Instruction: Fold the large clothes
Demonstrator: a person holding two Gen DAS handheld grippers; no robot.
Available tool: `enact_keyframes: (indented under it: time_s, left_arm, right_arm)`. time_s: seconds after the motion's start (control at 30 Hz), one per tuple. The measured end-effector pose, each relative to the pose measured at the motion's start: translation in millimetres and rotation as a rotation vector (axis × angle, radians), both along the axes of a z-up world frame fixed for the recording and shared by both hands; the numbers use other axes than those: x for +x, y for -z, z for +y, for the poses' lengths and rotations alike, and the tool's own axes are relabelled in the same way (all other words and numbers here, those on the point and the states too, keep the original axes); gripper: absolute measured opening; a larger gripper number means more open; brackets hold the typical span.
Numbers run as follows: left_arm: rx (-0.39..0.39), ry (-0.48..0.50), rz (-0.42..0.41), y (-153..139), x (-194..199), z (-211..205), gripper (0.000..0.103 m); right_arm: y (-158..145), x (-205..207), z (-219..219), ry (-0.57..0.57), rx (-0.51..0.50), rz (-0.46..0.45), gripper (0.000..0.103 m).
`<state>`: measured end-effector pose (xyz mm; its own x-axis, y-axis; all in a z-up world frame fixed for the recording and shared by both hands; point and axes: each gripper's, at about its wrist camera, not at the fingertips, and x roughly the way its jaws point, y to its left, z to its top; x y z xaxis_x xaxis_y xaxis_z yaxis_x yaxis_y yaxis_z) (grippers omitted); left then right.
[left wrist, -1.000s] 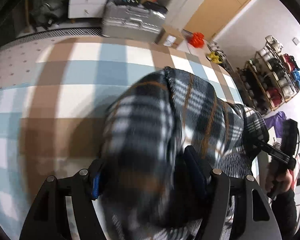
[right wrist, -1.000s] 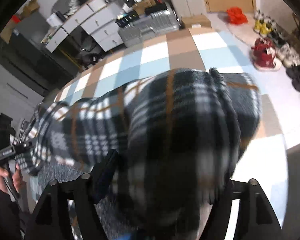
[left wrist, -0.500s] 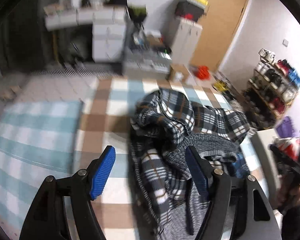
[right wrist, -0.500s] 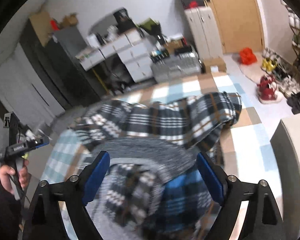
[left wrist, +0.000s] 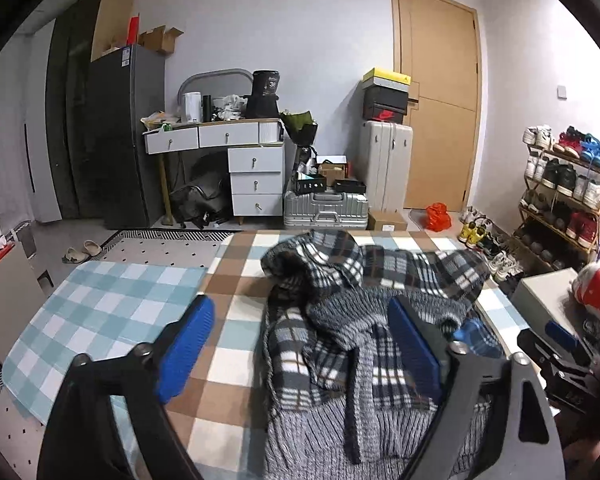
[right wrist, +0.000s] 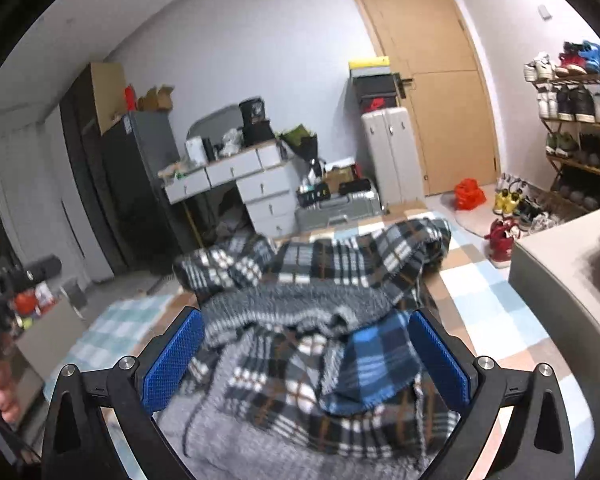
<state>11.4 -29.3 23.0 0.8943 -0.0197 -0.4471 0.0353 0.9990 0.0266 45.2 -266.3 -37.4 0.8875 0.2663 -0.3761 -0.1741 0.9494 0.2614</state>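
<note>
Between folds: left tool point(left wrist: 296, 354) and right tool point(right wrist: 306, 356) both gaping, just widened with nothing pinched, plaid coat point(right wrist: 320, 280) heaped on the checked mat point(left wrist: 112, 312) ahead of both; next, picking an edge and regripping.

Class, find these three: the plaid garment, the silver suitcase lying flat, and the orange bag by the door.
plaid garment point(left wrist: 332, 360), left wrist view, front panel
silver suitcase point(left wrist: 326, 209), left wrist view, front face
orange bag point(right wrist: 469, 194), right wrist view, its middle

The plaid coat point(left wrist: 364, 320) is seen heaped on the checked mat point(left wrist: 236, 360) beyond the left gripper point(left wrist: 300, 356), whose jaws have just been opening, with nothing gripped.
</note>
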Motion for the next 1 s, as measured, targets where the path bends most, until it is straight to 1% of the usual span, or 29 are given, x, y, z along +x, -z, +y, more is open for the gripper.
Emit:
enact_keyframes:
  time_s: [0.03,0.07,0.13,0.2,0.27,0.3,0.4,0.5,0.57,0.6,0.67,0.7,0.8,0.87,0.93,0.97,1.0]
  left_arm:
    - [0.007,-0.001,0.001,5.6,2.0,0.2,0.098]
    - [0.016,-0.005,0.001,10.9,-0.2,-0.7,0.100]
    - [0.036,-0.008,0.019,24.6,5.0,1.0,0.101]
    - [0.045,0.016,0.085,36.4,17.3,6.0,0.101]
    - [0.057,0.031,0.136,44.3,23.1,12.1,0.101]
    - [0.067,0.040,0.175,50.2,31.2,19.0,0.101]
    - [0.051,0.042,0.263,63.0,43.9,41.7,0.101]
    - [0.014,0.021,0.348,78.4,54.1,58.0,0.101]
    - [-0.065,0.038,0.445,90.6,66.2,72.1,0.101]
    - [-0.118,0.054,0.485,94.8,69.0,76.8,0.101]
    - [-0.276,0.086,0.541,102.2,71.6,89.3,0.101]
    - [-0.341,0.083,0.567,105.6,73.1,94.8,0.101]
    - [-0.406,0.096,0.617,110.9,76.0,91.9,0.101]
    - [-0.385,0.091,0.621,111.6,76.4,83.1,0.101]
    - [-0.323,0.080,0.599,108.9,72.5,71.8,0.101]
    - [-0.292,0.082,0.583,112.2,69.9,71.0,0.101]
    - [-0.260,0.087,0.570,114.1,68.6,67.7,0.101]
  right_arm:
    - [1.0,-1.0,-0.4,0.003,-0.011,-0.003,0.103]
    - [1.3,-2.2,-1.1,0.009,-0.024,-0.008,0.103]
    - [2.2,-2.4,-5.9,0.019,-0.044,-0.016,0.103]
    - [3.4,-2.0,-11.9,0.035,-0.054,-0.012,0.103]
    - [6.0,2.7,-19.1,0.055,-0.075,0.010,0.103]
    - [7.4,4.3,-20.4,0.063,-0.083,0.019,0.103]
    - [14.2,9.8,-31.0,0.082,-0.086,0.079,0.103]
    - [25.6,19.1,-42.4,0.102,-0.066,0.186,0.103]
    - [35.9,25.6,-51.4,0.112,-0.037,0.262,0.103]
    - [41.4,27.6,-55.8,0.116,-0.022,0.296,0.103]
    - [52.5,31.6,-64.7,0.109,0.015,0.371,0.103]
    - [58.3,32.5,-70.6,0.093,0.056,0.409,0.103]
    - [69.5,32.5,-75.7,0.048,0.117,0.473,0.103]
    - [74.4,31.7,-76.7,0.039,0.140,0.501,0.103]
    - [76.2,29.2,-79.3,0.054,0.160,0.517,0.097]
    - [76.0,28.3,-79.7,0.061,0.159,0.519,0.094]
    - [76.7,27.6,-79.8,0.067,0.153,0.524,0.094]
